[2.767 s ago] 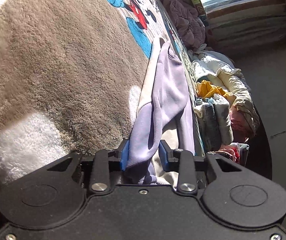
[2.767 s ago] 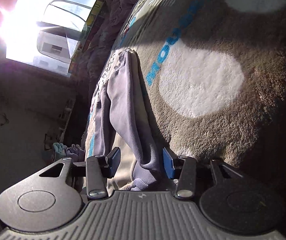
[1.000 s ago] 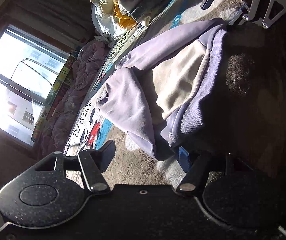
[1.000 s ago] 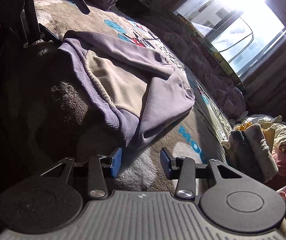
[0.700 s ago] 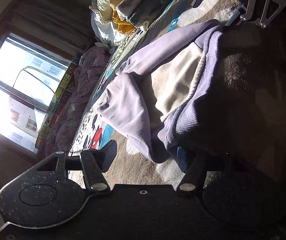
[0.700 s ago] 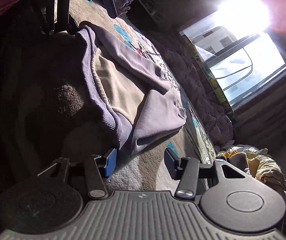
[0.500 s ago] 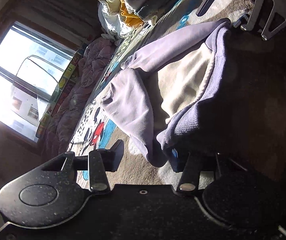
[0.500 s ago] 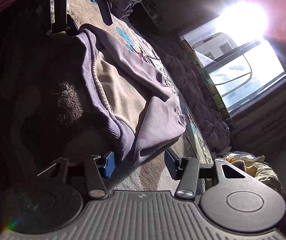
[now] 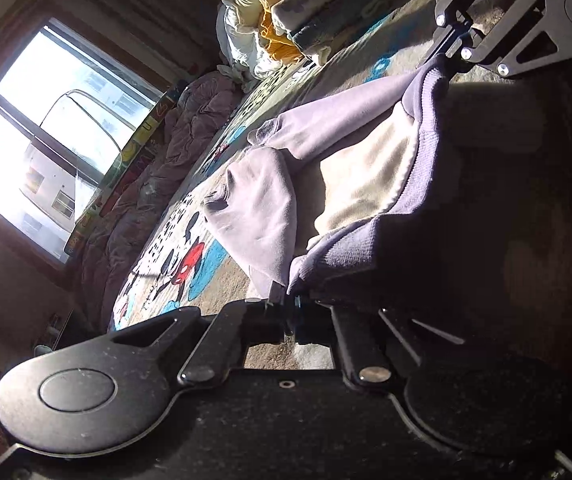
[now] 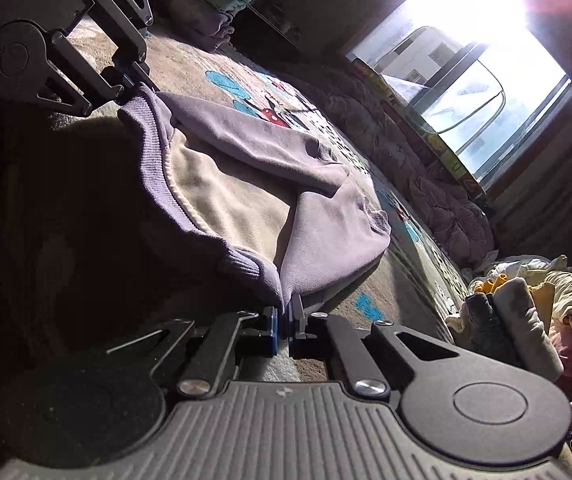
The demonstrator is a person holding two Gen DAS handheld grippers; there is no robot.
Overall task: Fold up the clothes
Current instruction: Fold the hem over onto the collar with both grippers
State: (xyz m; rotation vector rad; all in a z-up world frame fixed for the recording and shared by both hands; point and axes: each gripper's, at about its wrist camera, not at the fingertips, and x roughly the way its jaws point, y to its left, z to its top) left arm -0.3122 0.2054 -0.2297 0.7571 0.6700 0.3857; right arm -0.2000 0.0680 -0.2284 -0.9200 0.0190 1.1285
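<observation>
Your left gripper [image 9: 286,312] is clamped on one corner of the lilac sweatshirt's [image 9: 350,160] ribbed hem, and your right gripper [image 10: 285,322] pinches the opposite corner. Between them the sweatshirt lies on the cartoon-print blanket [image 10: 246,84]. Farther off, a clothes pile [image 10: 526,300] sits below the sunlit window [image 10: 486,72].

Lilac sweatshirt [image 10: 326,216], cream lining up, on carpet

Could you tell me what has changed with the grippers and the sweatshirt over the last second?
Both grippers, open a second ago, have closed on the lavender sweatshirt: the left gripper and the right gripper each pinch one corner of its ribbed hem. The sweatshirt lies where it did on the patterned rug, cream lining showing, and the clothes pile is unmoved.
</observation>
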